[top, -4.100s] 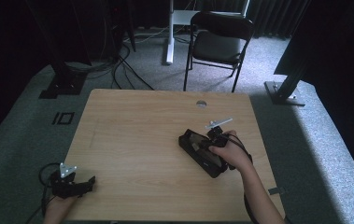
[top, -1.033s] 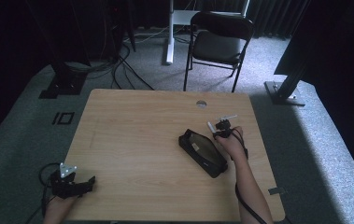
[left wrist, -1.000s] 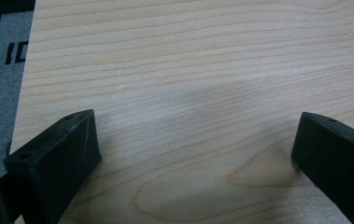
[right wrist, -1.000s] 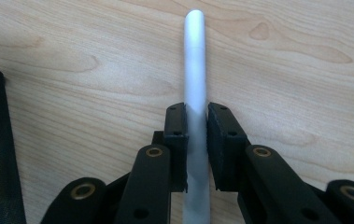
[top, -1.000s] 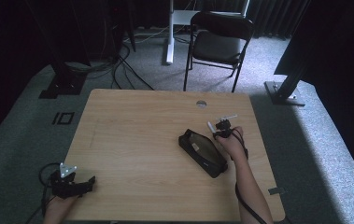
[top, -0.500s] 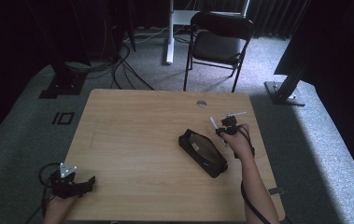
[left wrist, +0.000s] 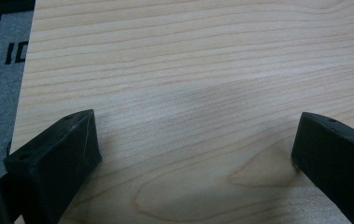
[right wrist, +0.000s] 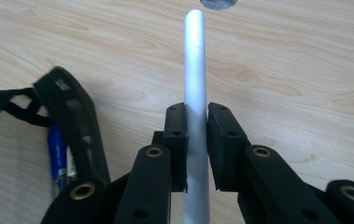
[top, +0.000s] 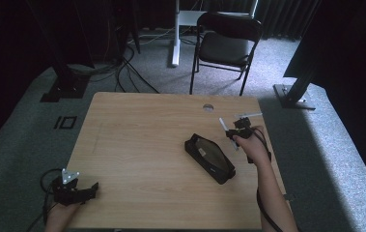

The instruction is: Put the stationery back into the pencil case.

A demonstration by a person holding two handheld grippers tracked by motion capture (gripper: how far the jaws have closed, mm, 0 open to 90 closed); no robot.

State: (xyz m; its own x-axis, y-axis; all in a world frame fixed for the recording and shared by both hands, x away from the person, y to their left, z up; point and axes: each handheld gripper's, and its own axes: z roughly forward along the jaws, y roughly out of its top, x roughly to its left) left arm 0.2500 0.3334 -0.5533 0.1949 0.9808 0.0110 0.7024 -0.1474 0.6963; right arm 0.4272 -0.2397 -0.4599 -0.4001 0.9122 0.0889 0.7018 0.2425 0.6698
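Note:
My right gripper (right wrist: 195,128) is shut on a white pen (right wrist: 195,70), which sticks out past the jaws over the wooden table (top: 147,135). In the high view that gripper (top: 231,137) hangs above the table's right side with the pen (top: 224,124) slanting up and left. A black pencil case (top: 209,158) lies just left of it; in the right gripper view the case (right wrist: 72,121) stands open with a blue pen (right wrist: 57,154) inside. My left gripper (top: 91,187) rests at the table's front left corner, its jaws open and far apart on bare wood (left wrist: 193,154).
A round cable hole (top: 208,107) sits near the table's far edge. Behind the table stands a black folding chair (top: 226,43). Cables and stand feet lie on the grey carpet to the left; a stand base (top: 291,94) is at the right.
My right hand has risen and moved toward the table's far right with the white pen, away from the pencil case. The left gripper has stayed in place.

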